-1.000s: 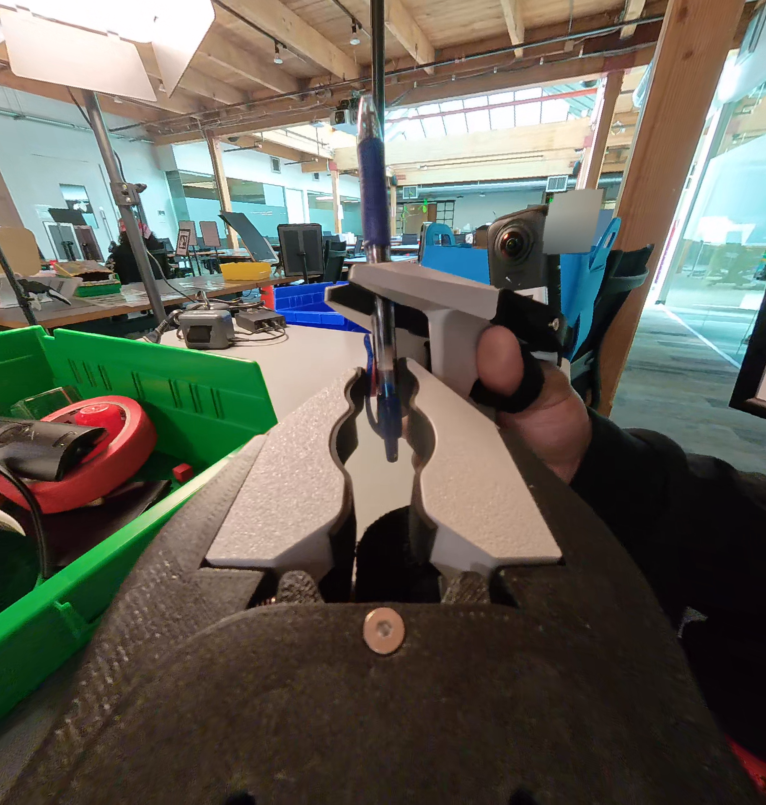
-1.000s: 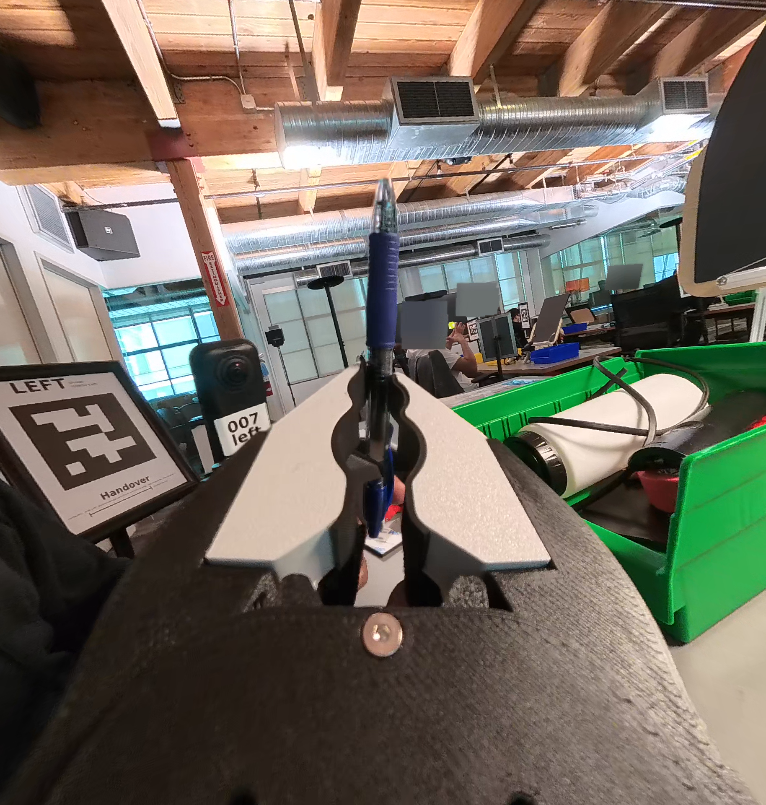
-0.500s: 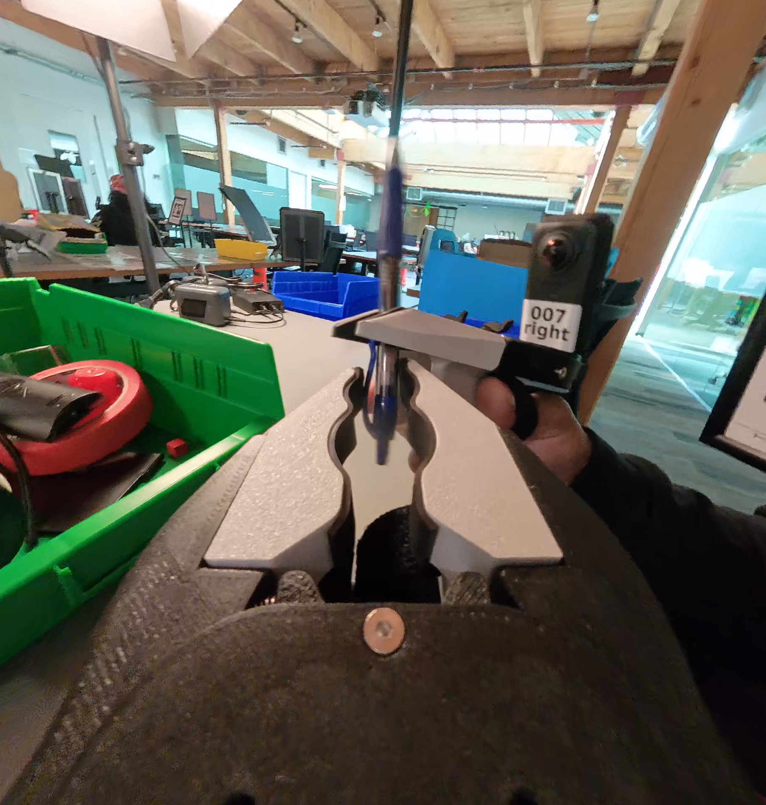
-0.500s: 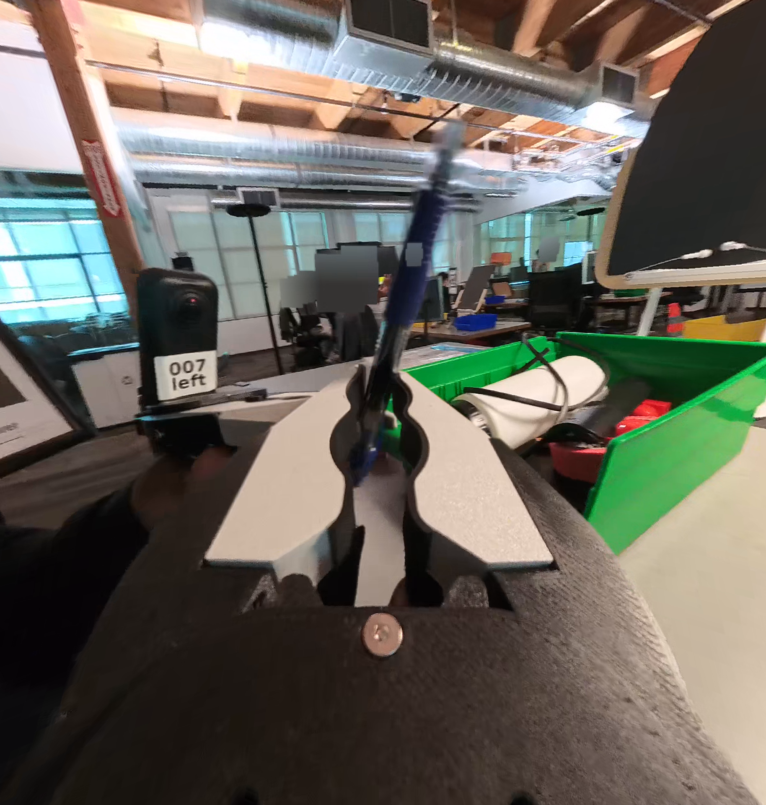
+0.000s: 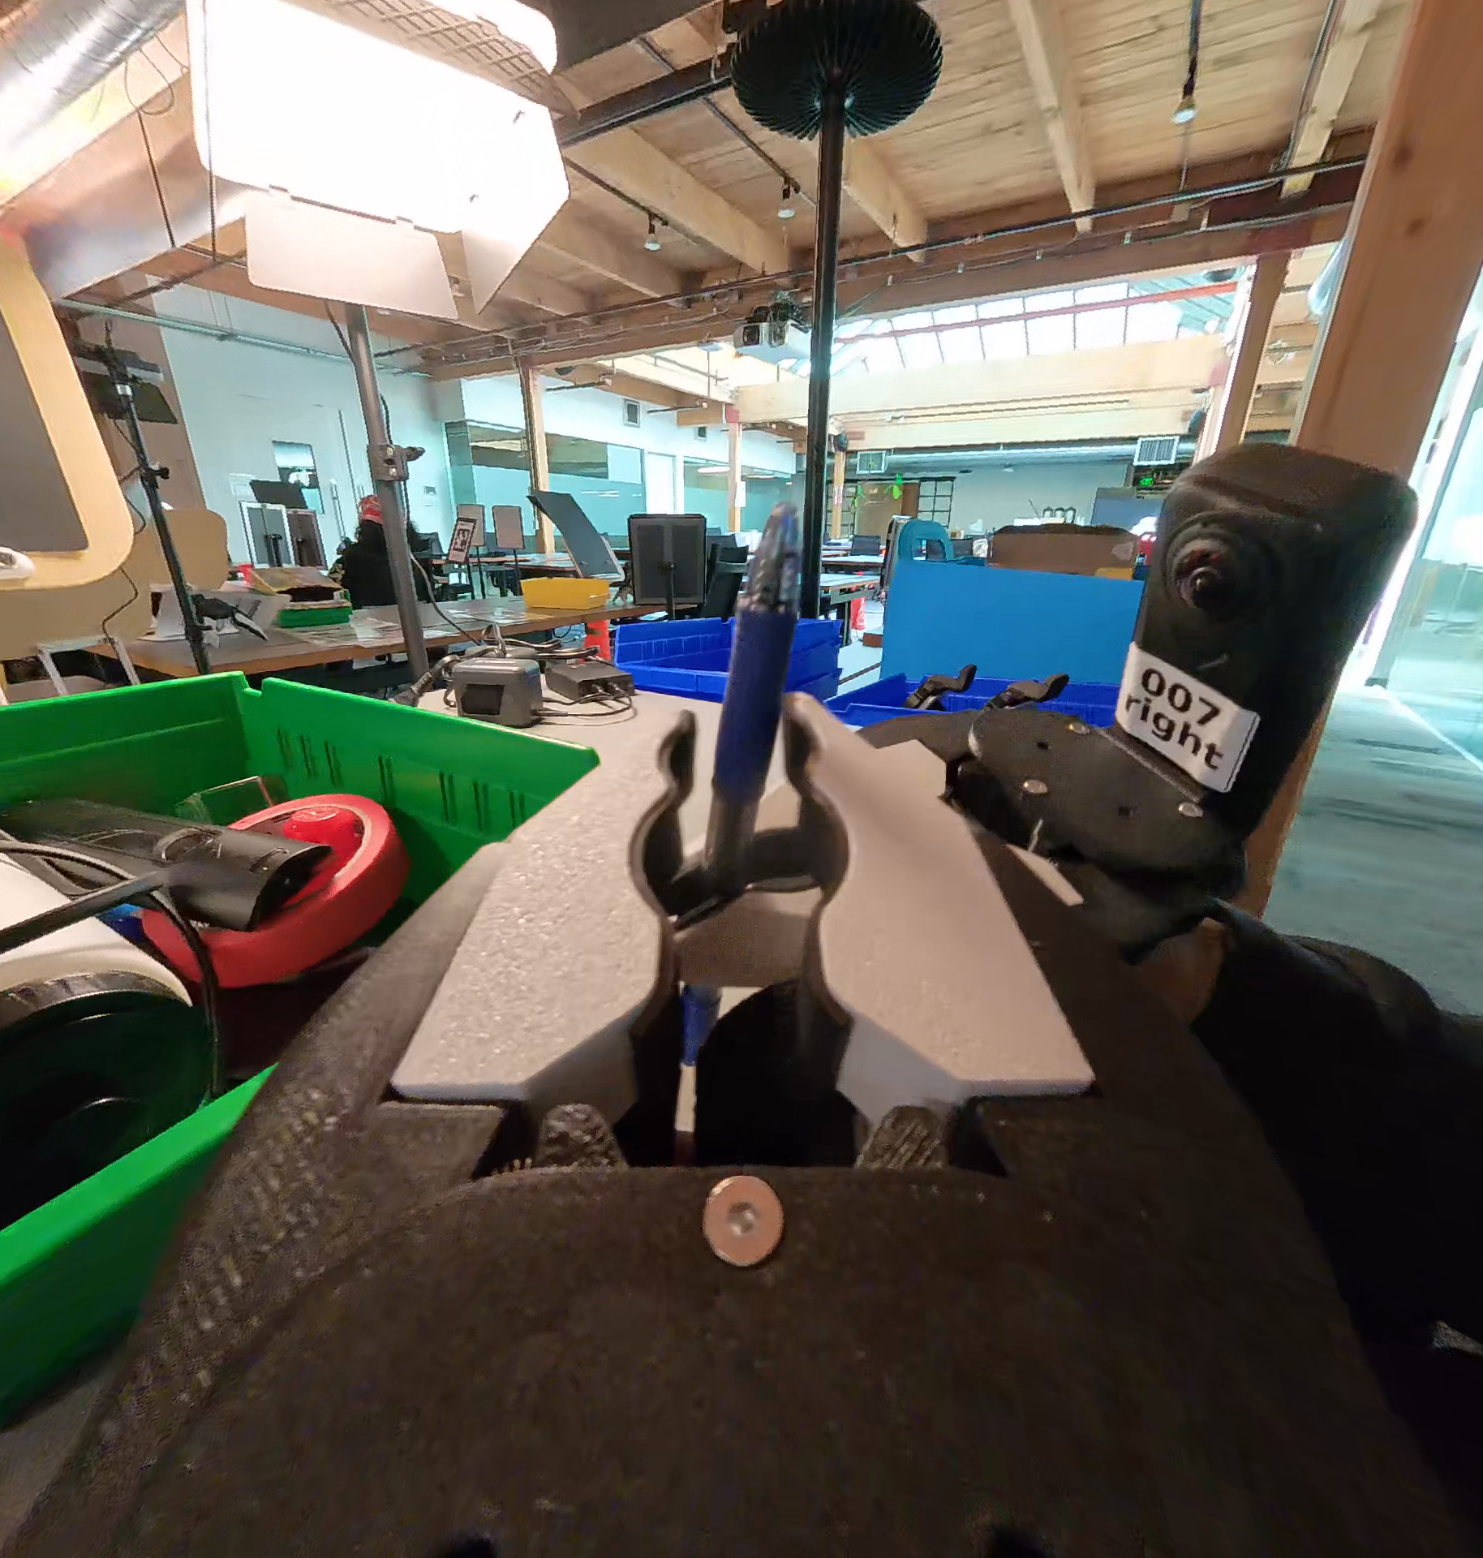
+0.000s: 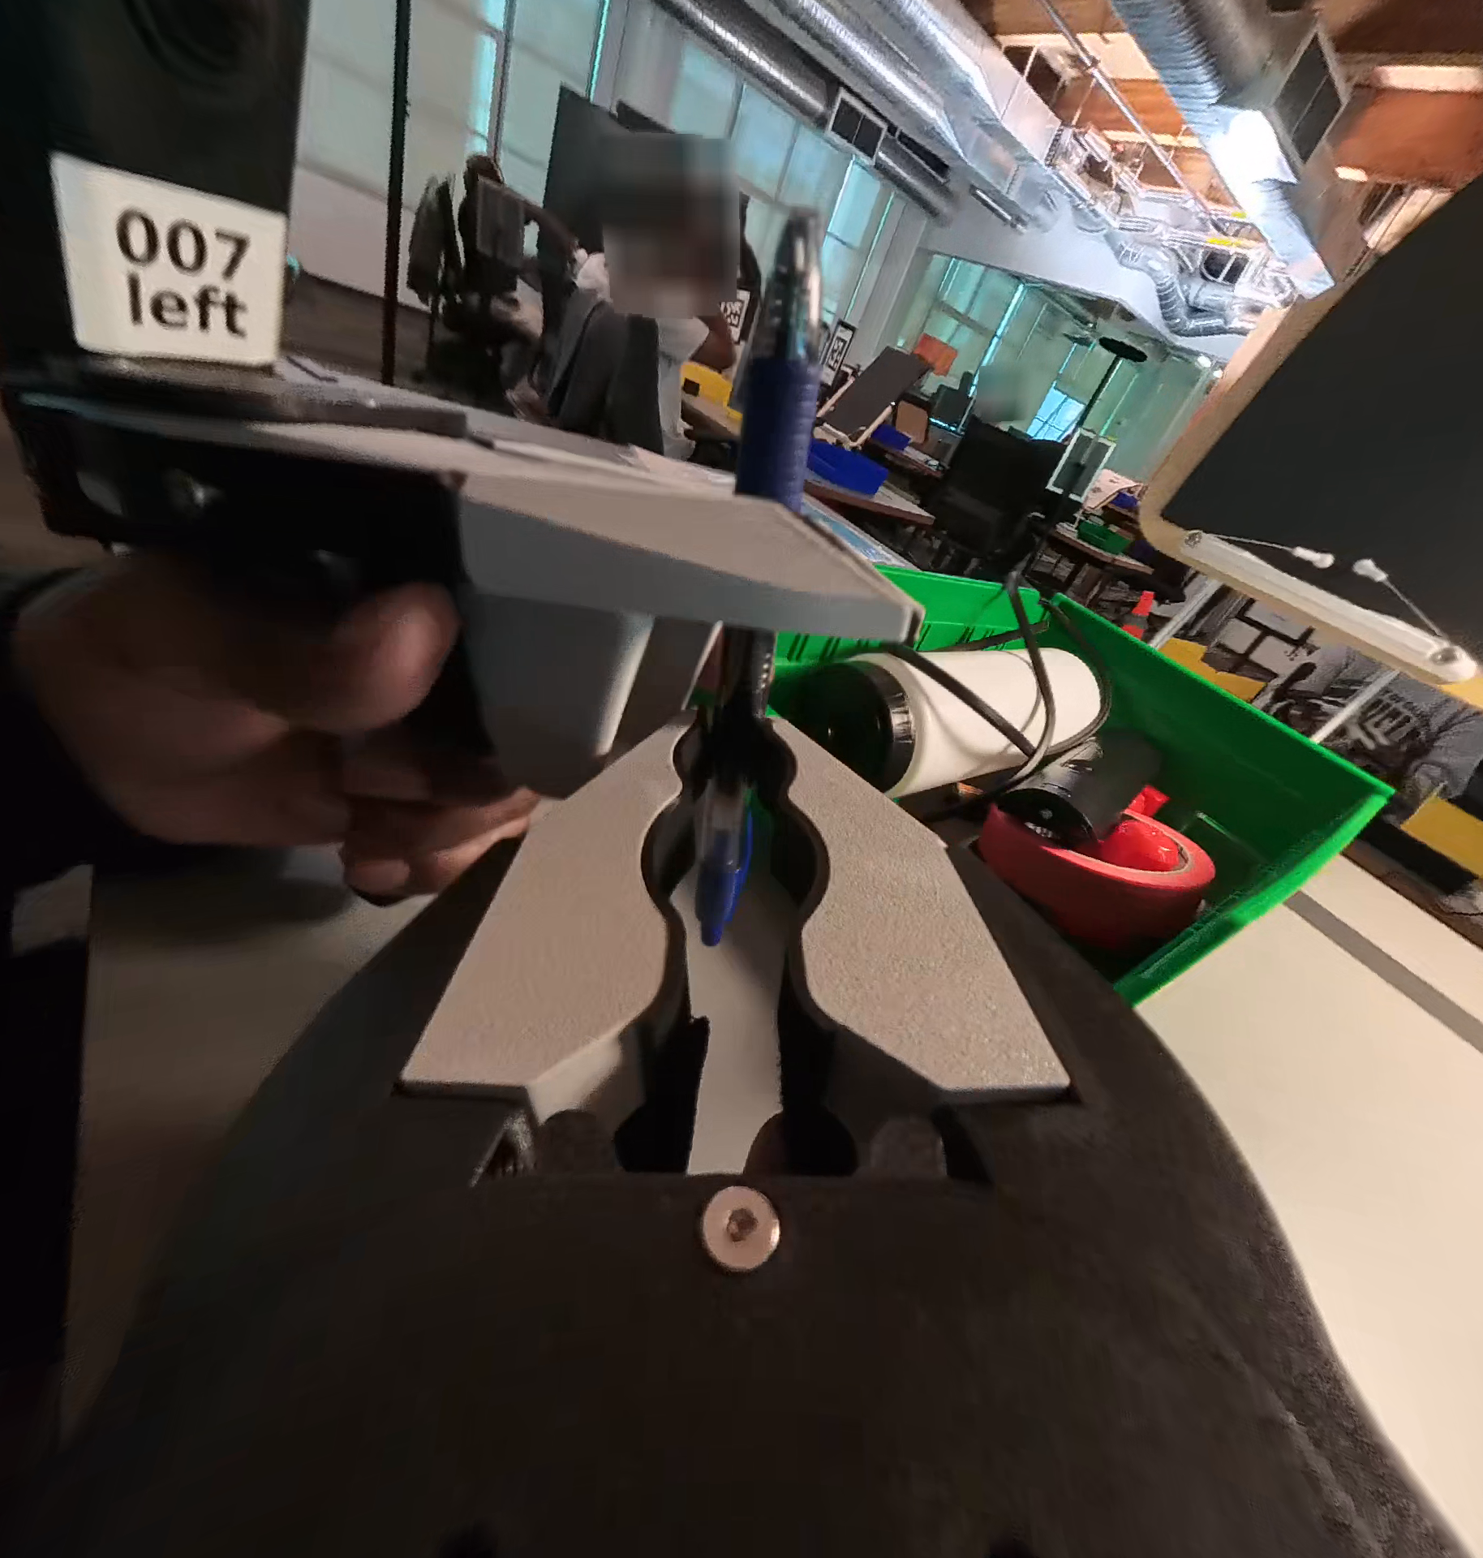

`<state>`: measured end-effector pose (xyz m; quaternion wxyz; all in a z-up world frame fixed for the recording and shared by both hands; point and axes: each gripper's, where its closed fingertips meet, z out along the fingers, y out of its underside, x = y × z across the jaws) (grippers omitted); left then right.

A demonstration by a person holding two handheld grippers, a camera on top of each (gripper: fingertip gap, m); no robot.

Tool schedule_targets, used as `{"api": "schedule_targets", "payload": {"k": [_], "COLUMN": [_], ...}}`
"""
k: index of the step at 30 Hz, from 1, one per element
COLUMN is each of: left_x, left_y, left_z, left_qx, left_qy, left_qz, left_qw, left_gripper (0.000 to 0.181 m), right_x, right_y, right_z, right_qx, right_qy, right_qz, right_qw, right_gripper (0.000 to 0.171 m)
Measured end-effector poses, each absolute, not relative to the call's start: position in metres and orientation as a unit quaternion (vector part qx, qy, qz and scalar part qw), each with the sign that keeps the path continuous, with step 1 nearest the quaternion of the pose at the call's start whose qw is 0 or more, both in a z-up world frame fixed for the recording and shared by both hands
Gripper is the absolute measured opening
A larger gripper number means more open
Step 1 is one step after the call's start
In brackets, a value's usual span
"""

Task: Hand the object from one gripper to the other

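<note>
A blue pen [image 5: 751,674] stands upright, tilted a little. In the left wrist view it rises between my left gripper's [image 5: 736,725] grey fingers with a gap showing on its left side; the jaws are open around it. In the right wrist view my right gripper [image 6: 736,742] is shut on the pen's [image 6: 776,421] lower part. The left gripper [image 6: 805,548] lies crosswise just above the right fingertips, held by a hand [image 6: 241,717]. The right gripper's camera [image 5: 1261,641] shows at the right; its fingertips are hidden under the left fingers.
A green bin [image 5: 435,776] close on the left holds a red tape roll [image 5: 300,910], a white roll [image 6: 999,717] and a black corded tool. It stands on a pale table [image 6: 1311,1138]. Blue bins [image 5: 679,658], a black pole [image 5: 822,337] and a wooden post [image 5: 1395,253] are behind. Tip to tip, the grippers are about 6 cm apart.
The two grippers have come together: the left fingers now sit just above the right fingertips with the pen between them. Both have tilted down toward the table. The right grip on the pen holds.
</note>
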<state>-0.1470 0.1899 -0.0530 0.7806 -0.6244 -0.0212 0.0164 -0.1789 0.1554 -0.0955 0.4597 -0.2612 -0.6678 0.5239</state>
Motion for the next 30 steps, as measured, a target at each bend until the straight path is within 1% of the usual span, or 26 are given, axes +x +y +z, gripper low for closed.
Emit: {"api": "schedule_targets", "payload": {"k": [1,5,6,9,11,14,16,18,23,25,26,28,29,30], "left_x": [-0.148,-0.158,-0.161,-0.171,-0.174,-0.178,-0.176,-0.17,-0.168,-0.168,-0.166,-0.161,-0.159,-0.158], "left_y": [0.189,0.184,0.181,0.172,0.167,0.163,0.164,0.166,0.167,0.172,0.175,0.179,0.181,0.181], "left_z": [-0.052,-0.05,-0.047,-0.039,-0.033,-0.03,-0.03,-0.03,-0.031,-0.036,-0.038,-0.043,-0.045,-0.046], "left_qx": [-0.623,-0.615,-0.606,-0.571,-0.541,-0.514,-0.513,-0.516,-0.516,-0.531,-0.542,-0.562,-0.573,-0.578], "left_qy": [-0.022,-0.05,-0.061,-0.095,-0.113,-0.131,-0.126,-0.115,-0.117,-0.123,-0.121,-0.108,-0.1,-0.091], "left_qz": [0.016,0.001,-0.013,-0.077,-0.141,-0.205,-0.218,-0.229,-0.245,-0.237,-0.231,-0.216,-0.202,-0.186], "left_qw": [0.782,0.787,0.793,0.812,0.821,0.823,0.821,0.818,0.813,0.804,0.799,0.792,0.788,0.789], "left_gripper": [0.013,0.011,0.011,0.011,0.01,0.011,0.011,0.011,0.013,0.026,0.03,0.027,0.014,0.008], "right_x": [-0.179,-0.178,-0.178,-0.18,-0.179,-0.175,-0.175,-0.174,-0.174,-0.174,-0.174,-0.174,-0.175,-0.175], "right_y": [0.155,0.157,0.158,0.162,0.161,0.152,0.148,0.145,0.152,0.153,0.153,0.153,0.154,0.153], "right_z": [-0.097,-0.093,-0.092,-0.09,-0.088,-0.089,-0.093,-0.095,-0.09,-0.088,-0.088,-0.089,-0.09,-0.091], "right_qx": [-0.258,-0.256,-0.257,-0.265,-0.263,-0.246,-0.237,-0.228,-0.244,-0.243,-0.243,-0.245,-0.246,-0.245], "right_qy": [-0.671,-0.662,-0.659,-0.649,-0.647,-0.656,-0.667,-0.672,-0.659,-0.655,-0.655,-0.657,-0.658,-0.659], "right_qz": [0.519,0.522,0.522,0.523,0.528,0.537,0.531,0.526,0.536,0.538,0.539,0.538,0.535,0.533], "right_qw": [0.463,0.474,0.478,0.485,0.483,0.47,0.465,0.468,0.468,0.471,0.471,0.468,0.469,0.47], "right_gripper": [0.011,0.011,0.014,0.03,0.038,0.042,0.038,0.015,0.01,0.01,0.01,0.01,0.01,0.01]}}
